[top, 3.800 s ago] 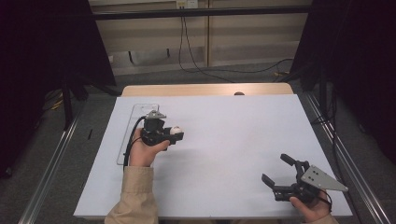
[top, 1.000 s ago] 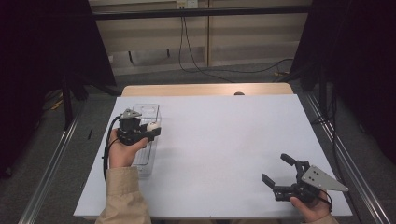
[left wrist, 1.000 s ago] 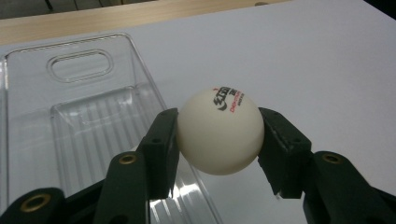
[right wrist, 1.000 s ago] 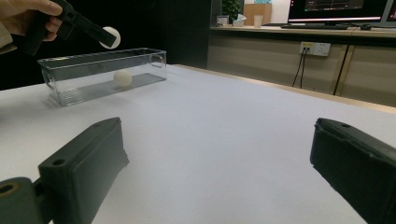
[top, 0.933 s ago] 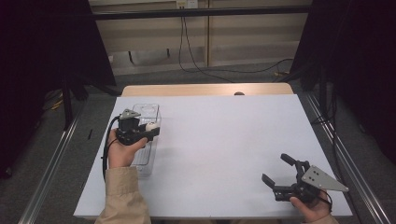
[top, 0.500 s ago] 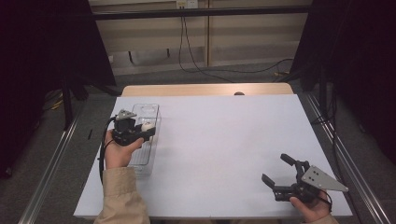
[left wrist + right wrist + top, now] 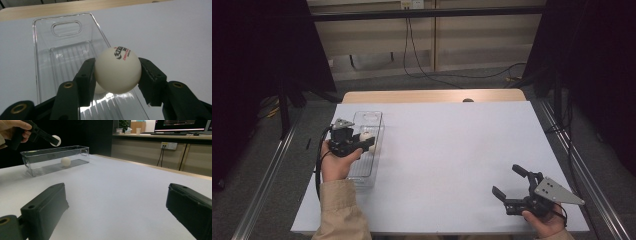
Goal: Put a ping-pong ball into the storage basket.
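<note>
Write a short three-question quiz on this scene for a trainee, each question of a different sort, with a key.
1. True or false: the left gripper is shut on a white ball.
2. Multiple choice: where is the held ball? A) resting on the table B) above the clear box C) between the right gripper's jaws
3. Short answer: what already lies inside the clear box?

Key
1. True. The jaws press on both sides of the ball.
2. B. The ball hangs over the open box, not yet let go.
3. A second white ball, lying on the box's floor. The right gripper stands open, apart, near the table's front right corner.
</note>
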`<state>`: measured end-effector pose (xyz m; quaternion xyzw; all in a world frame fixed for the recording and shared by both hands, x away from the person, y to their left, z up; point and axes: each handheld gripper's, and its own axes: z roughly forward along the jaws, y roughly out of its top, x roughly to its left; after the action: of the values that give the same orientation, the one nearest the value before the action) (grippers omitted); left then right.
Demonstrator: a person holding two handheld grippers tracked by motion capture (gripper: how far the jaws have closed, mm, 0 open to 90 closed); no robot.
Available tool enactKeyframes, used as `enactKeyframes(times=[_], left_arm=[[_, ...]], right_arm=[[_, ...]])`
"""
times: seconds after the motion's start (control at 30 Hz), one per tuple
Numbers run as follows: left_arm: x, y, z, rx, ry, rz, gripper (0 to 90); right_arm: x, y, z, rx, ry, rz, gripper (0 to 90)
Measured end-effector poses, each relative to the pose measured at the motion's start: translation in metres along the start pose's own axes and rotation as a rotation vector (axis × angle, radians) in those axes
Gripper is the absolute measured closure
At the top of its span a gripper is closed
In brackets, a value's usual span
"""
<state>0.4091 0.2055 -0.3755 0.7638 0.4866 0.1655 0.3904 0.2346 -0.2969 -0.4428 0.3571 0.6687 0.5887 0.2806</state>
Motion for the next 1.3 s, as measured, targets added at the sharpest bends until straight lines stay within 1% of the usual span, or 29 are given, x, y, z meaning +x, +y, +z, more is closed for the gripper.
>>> enactKeyframes(times=[0.07, 0.17, 0.23, 0.27, 0.33, 0.47, 0.5, 0.53, 0.63, 0.73, 0.8, 0.83, 0.9, 0.97, 1.03, 1.13, 1.2, 1.3], left_arm=[[0.001, -0.001, 0.0, 0.005, 0.003, 0.002, 50.8], [0.001, -0.002, 0.001, 0.0, 0.012, -0.006, 50.8], [0.002, -0.002, 0.0, 0.003, 0.019, 0.001, 50.8], [0.002, -0.003, -0.001, 0.001, 0.02, -0.008, 50.8], [0.003, -0.003, -0.001, 0.003, 0.02, -0.005, 50.7], [0.005, -0.005, -0.001, 0.005, 0.026, -0.015, 50.3], [0.006, -0.005, -0.001, 0.0, 0.028, -0.025, 47.9], [0.006, -0.005, -0.002, 0.001, 0.033, -0.028, 42.0], [0.007, -0.006, -0.003, -0.004, 0.031, -0.027, 40.9], [0.007, -0.006, -0.006, -0.029, 0.027, -0.041, 36.5], [0.006, -0.007, -0.009, -0.039, 0.021, -0.034, 33.0], [0.006, -0.007, -0.01, -0.042, 0.016, -0.032, 32.9], [0.005, -0.007, -0.014, -0.062, 0.019, -0.039, 29.6], [0.003, -0.008, -0.017, -0.072, 0.016, -0.034, 28.5], [0.001, -0.009, -0.02, -0.079, 0.021, -0.015, 25.3], [-0.001, -0.014, -0.022, -0.091, 0.012, -0.008, 21.9], [-0.001, -0.018, -0.023, -0.106, 0.023, -0.013, 20.6], [0.0, -0.024, -0.025, -0.108, 0.017, -0.012, 18.5]], right_arm=[[0.0, 0.0, 0.0, 0.0, 0.0, 0.001, 2.6], [0.0, 0.0, 0.0, -0.001, 0.0, 0.004, 2.6], [0.0, 0.0, 0.0, 0.0, -0.001, 0.004, 2.6], [-0.001, 0.0, 0.0, 0.0, -0.001, 0.003, 2.6], [-0.001, 0.0, -0.001, -0.002, -0.002, 0.003, 2.6], [-0.002, 0.0, 0.0, -0.001, -0.001, 0.006, 2.6], [-0.002, 0.0, 0.0, -0.001, -0.001, 0.007, 2.6], [-0.002, 0.0, 0.001, -0.002, -0.001, 0.006, 2.6], [-0.002, -0.001, 0.001, 0.002, 0.002, 0.009, 2.6], [-0.002, 0.0, 0.001, -0.003, -0.001, 0.005, 2.6], [-0.001, 0.0, 0.001, 0.002, 0.0, 0.006, 2.6], [-0.001, -0.001, 0.0, 0.003, -0.002, 0.008, 2.6], [-0.001, 0.0, 0.0, 0.001, -0.004, 0.007, 2.6], [-0.001, -0.001, -0.001, 0.003, -0.006, 0.005, 2.6], [-0.001, -0.001, -0.001, 0.005, -0.008, 0.005, 2.6], [0.0, 0.0, -0.001, 0.001, -0.005, 0.003, 2.6], [0.0, 0.0, 0.0, 0.003, -0.003, 0.003, 2.6], [0.001, 0.0, 0.0, 0.002, -0.004, 0.001, 2.6]])
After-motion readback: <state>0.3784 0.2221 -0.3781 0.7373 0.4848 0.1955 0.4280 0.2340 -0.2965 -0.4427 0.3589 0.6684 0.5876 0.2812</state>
